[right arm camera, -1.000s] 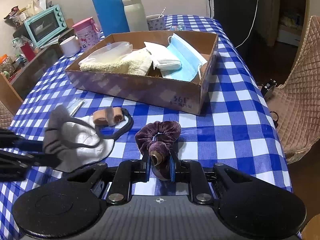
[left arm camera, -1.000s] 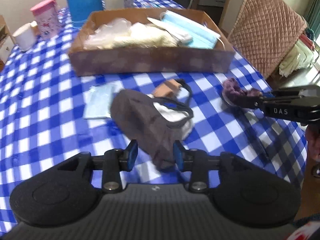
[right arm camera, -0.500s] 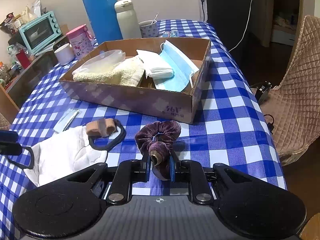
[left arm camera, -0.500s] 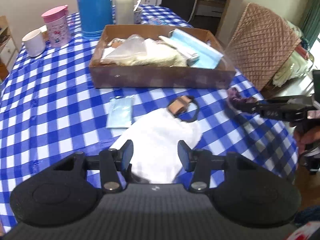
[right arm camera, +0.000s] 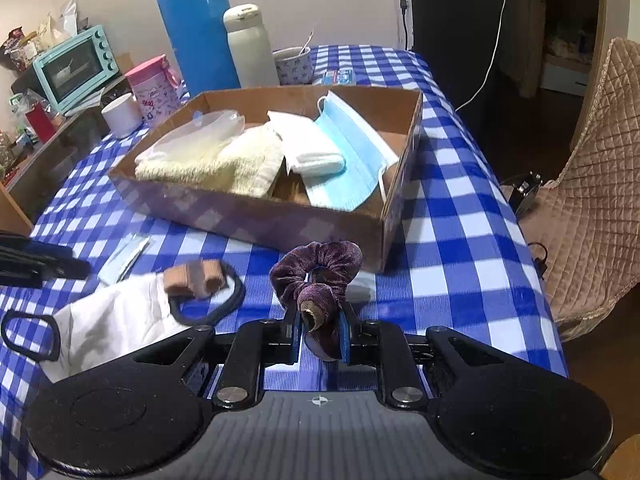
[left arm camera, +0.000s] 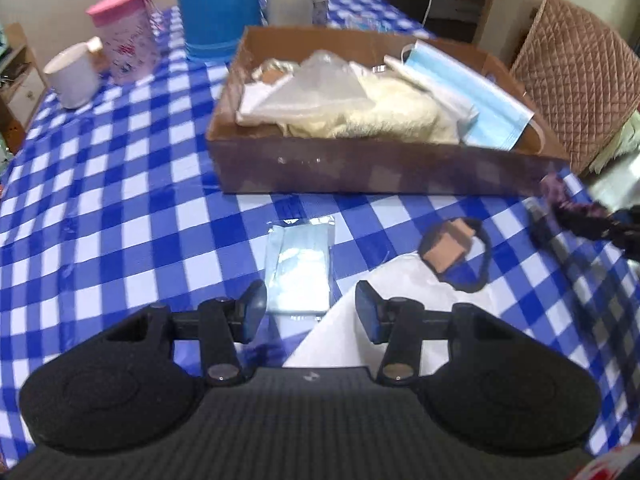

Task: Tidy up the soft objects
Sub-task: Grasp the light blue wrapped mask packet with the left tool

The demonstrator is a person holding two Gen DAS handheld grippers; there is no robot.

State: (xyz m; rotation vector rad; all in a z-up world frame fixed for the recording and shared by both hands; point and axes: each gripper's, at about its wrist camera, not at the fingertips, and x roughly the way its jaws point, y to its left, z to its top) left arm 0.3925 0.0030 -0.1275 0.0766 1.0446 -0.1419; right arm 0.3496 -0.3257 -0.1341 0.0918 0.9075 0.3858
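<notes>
My right gripper (right arm camera: 320,330) is shut on a purple velvet scrunchie (right arm camera: 320,268) and holds it above the checked tablecloth, just in front of the cardboard box (right arm camera: 248,216). The scrunchie also shows at the right edge of the left wrist view (left arm camera: 576,212). My left gripper (left arm camera: 310,312) is open and empty above a packaged blue mask (left arm camera: 300,268). A white cloth mask with black loops (left arm camera: 400,304) lies under its right finger, white side up (right arm camera: 116,320). A black hair tie with a tan band (left arm camera: 456,248) lies on it. The box holds a cream towel (right arm camera: 216,164), a blue mask (right arm camera: 348,160) and white items.
A blue thermos (right arm camera: 196,28), a white bottle (right arm camera: 250,44), a pink canister (right arm camera: 152,84) and white mugs (left arm camera: 74,76) stand behind the box. A quilted chair (right arm camera: 592,200) is at the table's right edge. A teal oven (right arm camera: 74,68) stands far left.
My left gripper let go of the cloth mask, which now lies white side up, and drew back and left over the packaged mask. My right gripper lifted the scrunchie slightly towards the box.
</notes>
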